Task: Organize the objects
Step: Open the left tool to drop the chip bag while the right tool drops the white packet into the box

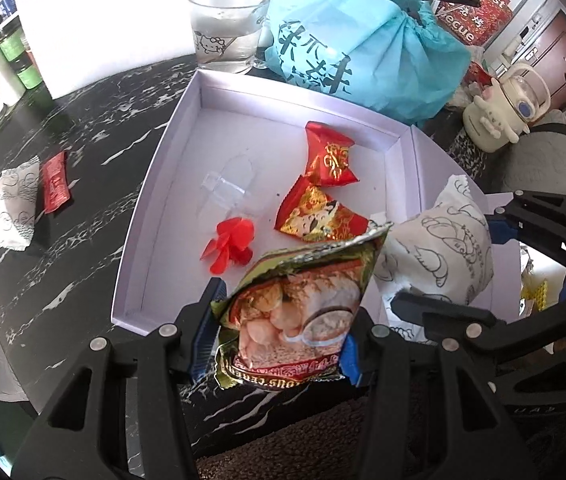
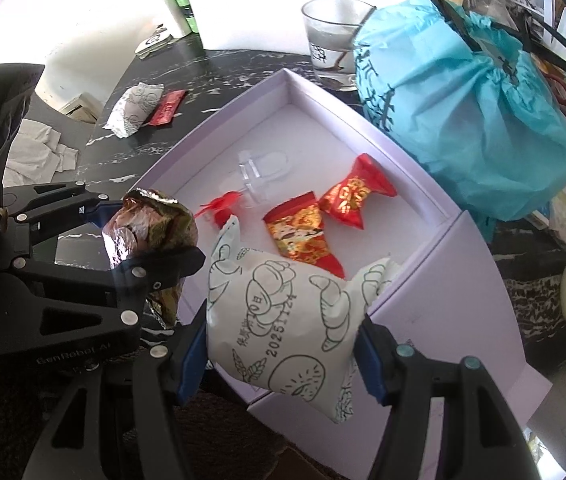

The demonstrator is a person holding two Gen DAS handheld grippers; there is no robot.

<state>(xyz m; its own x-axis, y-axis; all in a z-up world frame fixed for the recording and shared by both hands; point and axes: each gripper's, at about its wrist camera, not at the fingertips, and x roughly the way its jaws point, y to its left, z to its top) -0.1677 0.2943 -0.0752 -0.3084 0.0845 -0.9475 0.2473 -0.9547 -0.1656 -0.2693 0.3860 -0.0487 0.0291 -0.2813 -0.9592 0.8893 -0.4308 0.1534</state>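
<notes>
My left gripper (image 1: 279,340) is shut on a green snack packet (image 1: 303,304) and holds it over the near edge of the open lilac box (image 1: 163,184). My right gripper (image 2: 279,360) is shut on a white pastry packet (image 2: 283,316), held over the box's near right corner (image 2: 423,264). Inside the box lie two red-and-gold candy packets (image 1: 331,156) (image 1: 315,216), a red flower-shaped piece (image 1: 231,244) and a clear plastic piece (image 1: 231,188). On the black marble table, left of the box, lie another white packet (image 1: 13,204) and a small red sachet (image 1: 55,182).
A blue drawstring bag (image 1: 363,48) and a glass of water (image 1: 227,28) stand behind the box. A cream kettle (image 1: 507,108) is at the right. Green-labelled bottles (image 1: 15,56) stand at the far left. Crumpled white tissue (image 2: 39,152) lies at the table's left.
</notes>
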